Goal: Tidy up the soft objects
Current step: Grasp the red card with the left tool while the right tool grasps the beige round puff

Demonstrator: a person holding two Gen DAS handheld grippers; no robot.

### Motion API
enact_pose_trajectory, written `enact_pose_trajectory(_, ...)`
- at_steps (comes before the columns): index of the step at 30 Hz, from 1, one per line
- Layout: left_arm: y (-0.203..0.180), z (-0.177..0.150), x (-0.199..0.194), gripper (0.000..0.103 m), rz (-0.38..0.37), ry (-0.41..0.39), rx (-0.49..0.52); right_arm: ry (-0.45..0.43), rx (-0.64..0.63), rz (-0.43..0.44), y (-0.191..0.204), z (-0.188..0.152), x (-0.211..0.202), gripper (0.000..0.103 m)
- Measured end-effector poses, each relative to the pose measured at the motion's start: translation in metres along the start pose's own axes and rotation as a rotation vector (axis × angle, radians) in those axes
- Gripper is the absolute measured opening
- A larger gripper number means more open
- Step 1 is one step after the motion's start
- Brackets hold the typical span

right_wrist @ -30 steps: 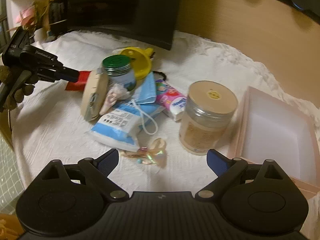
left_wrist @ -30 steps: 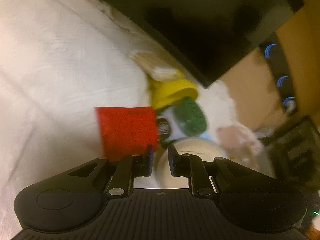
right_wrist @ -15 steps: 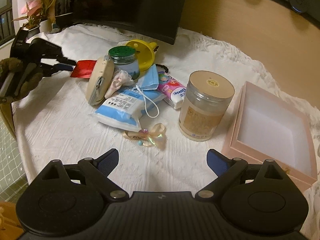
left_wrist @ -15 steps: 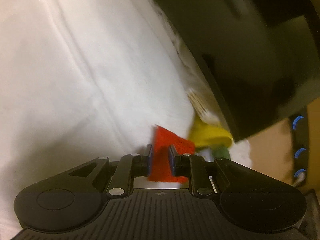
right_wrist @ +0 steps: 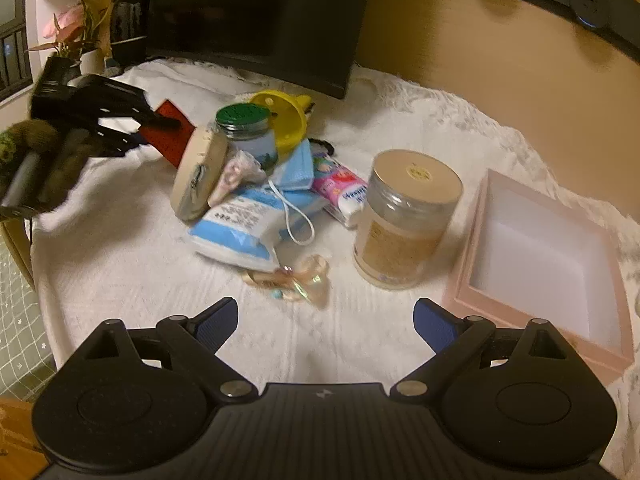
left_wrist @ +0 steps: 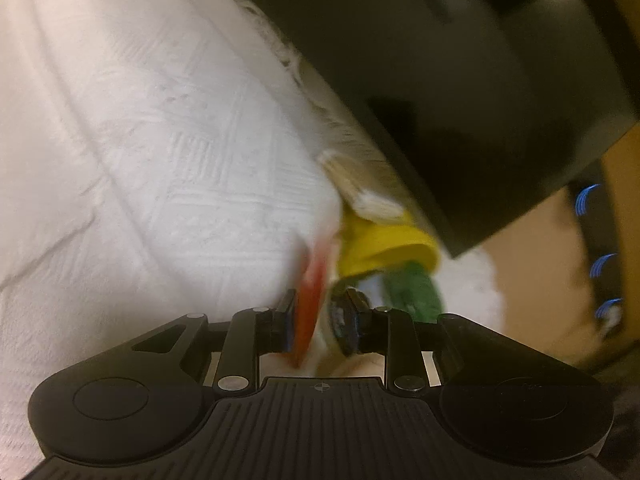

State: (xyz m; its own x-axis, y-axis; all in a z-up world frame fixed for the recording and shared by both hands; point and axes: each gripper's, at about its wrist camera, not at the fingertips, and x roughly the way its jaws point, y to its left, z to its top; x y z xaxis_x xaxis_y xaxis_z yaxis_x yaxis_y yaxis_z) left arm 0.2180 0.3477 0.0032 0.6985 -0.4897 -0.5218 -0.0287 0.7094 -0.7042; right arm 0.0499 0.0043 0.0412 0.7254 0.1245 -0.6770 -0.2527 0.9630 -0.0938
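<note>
My left gripper (left_wrist: 320, 320) is shut on a red cloth (left_wrist: 310, 312), seen edge-on between its pads. In the right wrist view the left gripper (right_wrist: 160, 128) holds the red cloth (right_wrist: 172, 140) lifted at the far left of the pile. The pile holds a blue face mask (right_wrist: 298, 168), a blue tissue pack (right_wrist: 236, 228), a pink packet (right_wrist: 340, 190) and a ribbon bow (right_wrist: 296, 280). My right gripper (right_wrist: 324, 320) is open and empty above the white cloth, just in front of the bow. An open pink box (right_wrist: 544, 256) lies at the right.
A yellow funnel (right_wrist: 286, 118), a green-lidded jar (right_wrist: 246, 132), a round wooden disc (right_wrist: 198, 176) and a tall beige-lidded jar (right_wrist: 404, 216) stand among the pile. A black monitor (right_wrist: 256, 12) stands behind. A potted plant (right_wrist: 76, 40) is far left.
My left gripper has closed on the red cloth, lifted it and turned it edge-on. My right gripper has drawn back slightly and stayed open.
</note>
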Motion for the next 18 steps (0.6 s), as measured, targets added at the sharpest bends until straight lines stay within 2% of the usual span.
enact_pose_trajectory(1,-0.003,-0.001,0.005,0.021,0.025,0.007,0.006,-0.007,-0.007,0.006,0.002,0.004,0.001,0.093)
enact_pose_trajectory(5,-0.007,-0.006,0.017,0.012,0.087,0.059,-0.016,-0.056,-0.060,0.032,0.017,0.027,0.001,0.090)
enact_pose_trajectory(9,-0.002,-0.011,0.005,0.010,0.082,-0.030,-0.004,-0.125,-0.130,0.093,0.039,0.064,0.005,0.089)
enact_pose_trajectory(13,-0.009,-0.005,-0.001,0.008,0.083,-0.084,0.080,-0.188,-0.213,0.127,0.073,0.101,0.029,0.084)
enact_pose_trajectory(16,-0.018,-0.003,-0.004,0.008,0.083,-0.104,0.150,-0.160,-0.271,0.122,0.100,0.118,0.066,0.081)
enact_pose_trajectory(18,-0.015,-0.002,-0.012,0.008,0.079,-0.112,0.147,-0.124,-0.284,0.098,0.113,0.119,0.089,0.066)
